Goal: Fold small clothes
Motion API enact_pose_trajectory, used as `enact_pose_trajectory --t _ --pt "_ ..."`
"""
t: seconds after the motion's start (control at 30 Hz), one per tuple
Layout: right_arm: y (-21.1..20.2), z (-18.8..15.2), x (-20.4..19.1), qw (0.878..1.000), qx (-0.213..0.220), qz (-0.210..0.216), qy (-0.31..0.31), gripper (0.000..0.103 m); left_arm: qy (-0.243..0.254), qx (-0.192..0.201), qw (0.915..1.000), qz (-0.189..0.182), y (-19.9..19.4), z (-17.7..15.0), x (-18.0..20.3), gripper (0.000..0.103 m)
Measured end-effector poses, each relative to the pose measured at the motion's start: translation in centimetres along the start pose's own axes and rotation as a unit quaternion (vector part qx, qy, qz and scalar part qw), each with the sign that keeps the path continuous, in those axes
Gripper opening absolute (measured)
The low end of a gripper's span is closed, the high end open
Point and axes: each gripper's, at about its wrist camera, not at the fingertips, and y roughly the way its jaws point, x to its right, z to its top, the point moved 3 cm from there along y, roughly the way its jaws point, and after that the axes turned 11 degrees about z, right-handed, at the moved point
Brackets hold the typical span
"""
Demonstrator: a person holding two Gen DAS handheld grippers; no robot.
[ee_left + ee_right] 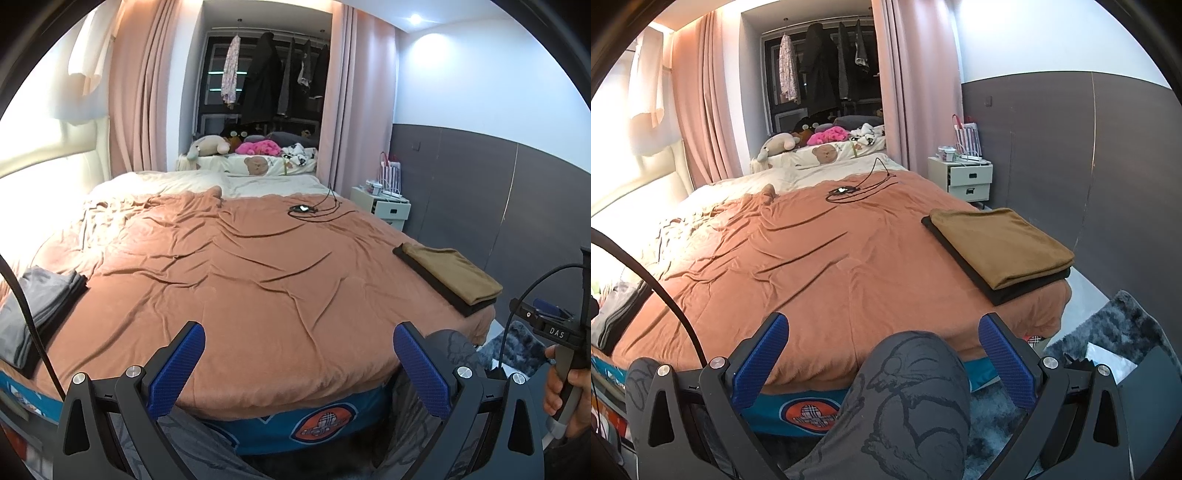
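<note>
- Orange bedspread [258, 266] covers a wide bed, pink curtains [701, 92] behind it.
- Left gripper [299, 362] hangs over the near bed edge, its blue fingers [184, 365] spread wide and holding nothing.
- Right gripper [882, 354] is likewise spread and empty, above a patterned knee [908, 387].
- Folded brown cloth [997, 243] lies on a black one at 2 o'clock.
- Grey folded stack [33, 306] at 9 o'clock shows fully only in the left view.
- Only the left view shows the person's hand [569, 395] on the right gripper's handle.
</note>
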Motion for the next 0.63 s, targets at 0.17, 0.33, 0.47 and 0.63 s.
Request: enact_pose_trajectory --t 0.17,0.33,0.47,0.63 --pt "-0.19 0.18 -0.21 1.000 0.000 -0.004 -0.004 0.103 0.005 0.001 1.0000 -0.001 -0.15 -0.13 -0.08 0.103" --pt "-0.21 0.29 -0.14 1.000 0.000 -0.006 -0.002 0.103 0.005 0.001 1.0000 -0.002 -0.26 -0.34 -0.14 0.103" --pt "0.01 0.21 -0.02 1.000 -0.001 -0.006 -0.002 0.103 0.005 0.001 1.0000 -0.002 -0.27 -0.35 -0.11 0.103" --pt "0.21 0.04 0.03 1.000 -0.004 -0.005 -0.003 0.103 0.003 0.001 1.0000 -0.002 -0.23 -0.42 -0.25 0.103"
